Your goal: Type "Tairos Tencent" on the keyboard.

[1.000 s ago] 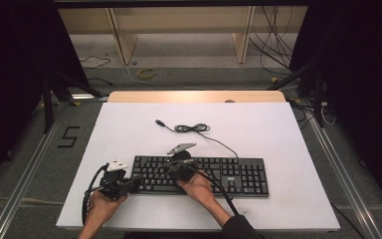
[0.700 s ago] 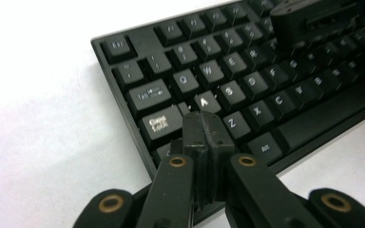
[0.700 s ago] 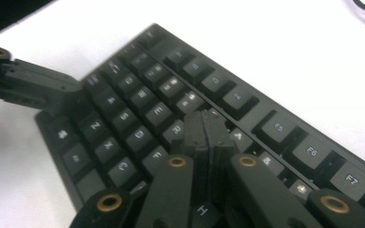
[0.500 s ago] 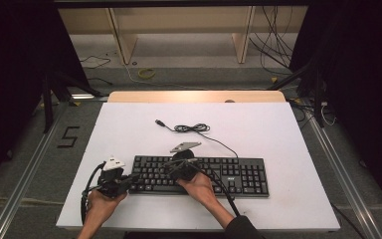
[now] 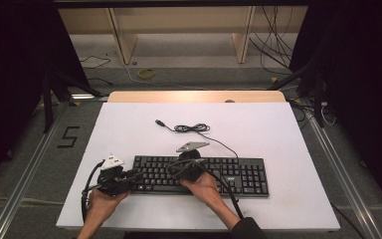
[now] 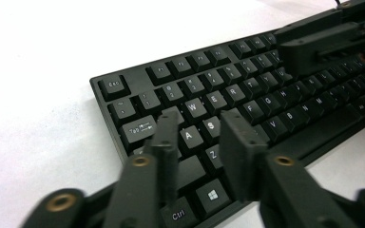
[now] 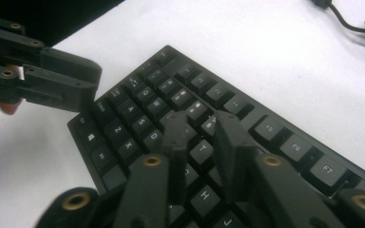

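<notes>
Black keyboard (image 5: 201, 175) lies flat near front edge of white table (image 5: 258, 129), its USB cable (image 5: 194, 128) coiled just behind. Left gripper (image 6: 197, 135) over kbd's left end, above A/S keys; jaws just been opening, parted a bit, nothing between. Right gripper (image 7: 202, 130) over mid-left keys near R/T; jaws likewise just opening, empty. Wide bare tabletop behind & right of kbd.

A white desk (image 5: 258, 124) in a dim workroom

Grey floor (image 5: 25, 164) surrounds it, marked with a black "5" (image 5: 68, 136) at the left. Beyond the far edge stand pale wooden shelf legs (image 5: 121, 37), loose cables (image 5: 273, 30) and a yellow ring (image 5: 146, 73); both sides fall into darkness.
</notes>
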`<action>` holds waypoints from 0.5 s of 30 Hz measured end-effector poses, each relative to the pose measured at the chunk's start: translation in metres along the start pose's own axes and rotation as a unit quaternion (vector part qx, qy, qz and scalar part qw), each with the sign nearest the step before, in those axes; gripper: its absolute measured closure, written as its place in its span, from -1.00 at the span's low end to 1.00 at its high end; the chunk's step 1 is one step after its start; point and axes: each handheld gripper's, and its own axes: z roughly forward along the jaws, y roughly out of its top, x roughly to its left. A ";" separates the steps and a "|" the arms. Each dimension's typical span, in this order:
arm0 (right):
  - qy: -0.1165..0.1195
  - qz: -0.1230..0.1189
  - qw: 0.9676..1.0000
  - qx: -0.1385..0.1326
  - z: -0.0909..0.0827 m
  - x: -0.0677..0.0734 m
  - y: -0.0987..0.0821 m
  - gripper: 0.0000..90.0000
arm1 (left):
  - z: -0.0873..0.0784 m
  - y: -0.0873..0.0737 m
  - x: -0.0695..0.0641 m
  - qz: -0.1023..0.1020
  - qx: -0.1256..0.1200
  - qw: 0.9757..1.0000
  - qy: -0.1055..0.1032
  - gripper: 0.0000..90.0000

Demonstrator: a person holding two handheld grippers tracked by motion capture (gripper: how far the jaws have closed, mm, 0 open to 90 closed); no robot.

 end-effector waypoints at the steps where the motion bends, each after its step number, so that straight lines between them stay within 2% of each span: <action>1: 0.003 -0.001 1.000 -0.002 -0.001 -0.001 -0.001 0.58 | 0.000 0.000 0.000 -0.001 -0.001 1.000 0.000 0.42; 9: 0.013 -0.004 1.000 -0.011 -0.014 -0.003 -0.004 0.22 | 0.002 0.005 -0.001 -0.012 -0.010 1.000 -0.001 0.08; 15: 0.018 0.001 1.000 -0.013 -0.022 -0.006 -0.009 0.07 | 0.003 0.009 -0.002 -0.016 -0.017 1.000 -0.006 -0.08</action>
